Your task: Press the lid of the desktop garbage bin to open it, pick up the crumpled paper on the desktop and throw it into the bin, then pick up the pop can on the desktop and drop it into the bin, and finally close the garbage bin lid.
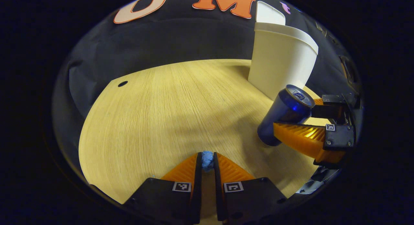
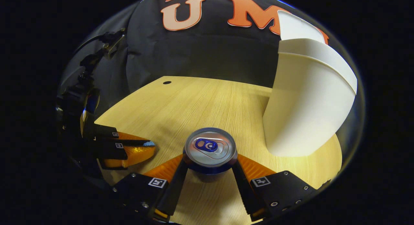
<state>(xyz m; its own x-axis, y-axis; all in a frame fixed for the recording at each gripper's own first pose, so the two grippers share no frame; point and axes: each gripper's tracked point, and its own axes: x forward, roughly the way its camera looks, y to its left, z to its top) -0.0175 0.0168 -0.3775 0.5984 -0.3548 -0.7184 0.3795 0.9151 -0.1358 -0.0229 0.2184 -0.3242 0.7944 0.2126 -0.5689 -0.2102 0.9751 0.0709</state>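
A dark blue pop can [image 1: 286,113] with a silver top [image 2: 210,147] is held tilted, its top leaning toward the white bin [image 1: 281,63]. My right gripper [image 2: 210,158] is shut on the can's sides, one finger on each side; in the left gripper view this gripper [image 1: 288,123] is at the right, in front of the bin. The bin [image 2: 304,105] stands just right of the can, its lid [image 2: 297,26] up and open. My left gripper [image 1: 207,162] is shut with nothing held, low over the table; in the right gripper view it [image 2: 147,147] sits left of the can.
The light wooden table [image 1: 161,115] has a small round hole [image 2: 167,82] near its far left edge. The black cloth wall stands behind the table. A dark rig with cables [image 2: 87,66] rises above the left gripper.
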